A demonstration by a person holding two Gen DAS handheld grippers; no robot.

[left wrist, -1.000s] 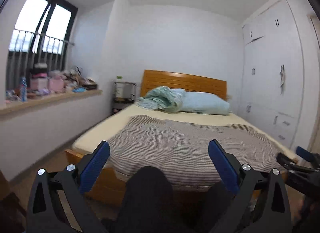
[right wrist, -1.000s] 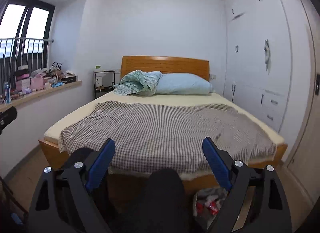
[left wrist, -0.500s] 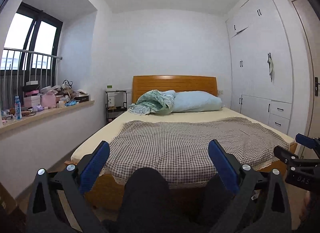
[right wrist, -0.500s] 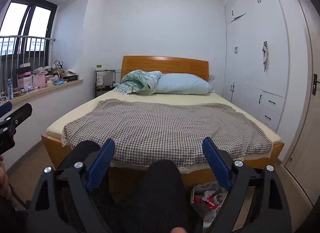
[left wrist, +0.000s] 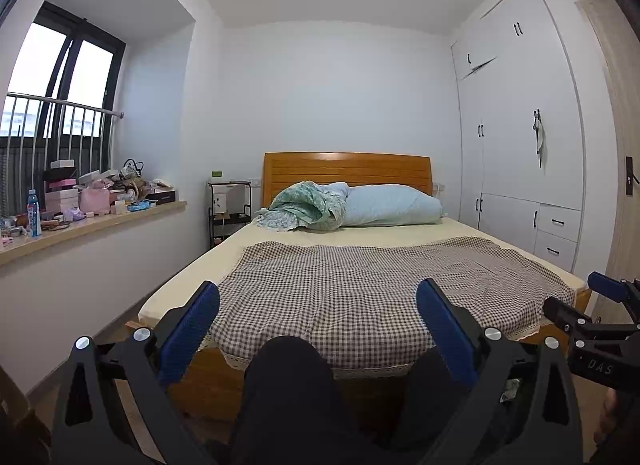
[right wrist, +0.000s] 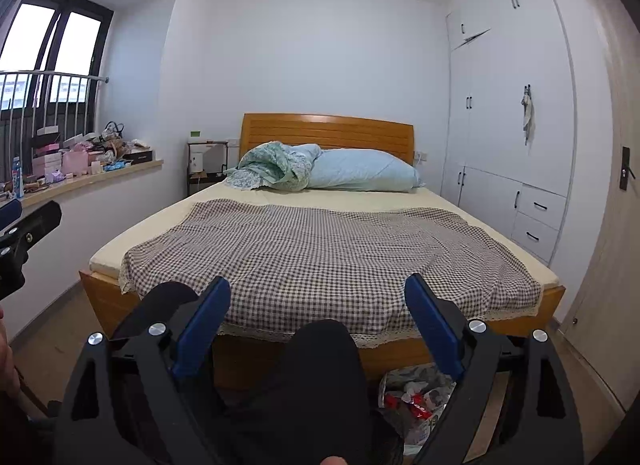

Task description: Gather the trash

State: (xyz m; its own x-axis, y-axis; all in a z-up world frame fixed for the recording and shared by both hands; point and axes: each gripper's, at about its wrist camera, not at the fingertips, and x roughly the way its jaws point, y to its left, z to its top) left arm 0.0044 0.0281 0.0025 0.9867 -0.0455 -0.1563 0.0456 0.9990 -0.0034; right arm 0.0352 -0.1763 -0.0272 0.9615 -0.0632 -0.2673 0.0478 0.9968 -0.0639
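A bin with a patterned liner [right wrist: 416, 401] stands on the floor at the foot of the bed, holding crumpled white and red wrappers; a bit of it shows in the left wrist view [left wrist: 509, 390]. My right gripper [right wrist: 318, 321] is open and empty, held above and left of the bin. My left gripper [left wrist: 318, 323] is open and empty, facing the bed. Each gripper shows at the edge of the other's view. The person's dark-clothed knees fill the bottom of both views.
A wooden bed [right wrist: 320, 249] with a checked blanket, a blue pillow and a green quilt fills the middle. A cluttered window sill [left wrist: 92, 217] runs along the left wall. White wardrobes [left wrist: 520, 169] and a door [right wrist: 616, 225] line the right. A small rack [left wrist: 229, 209] stands beside the headboard.
Both grippers have tilted upward and drawn back, so the bed sits lower and farther in view. Both stay open and empty.
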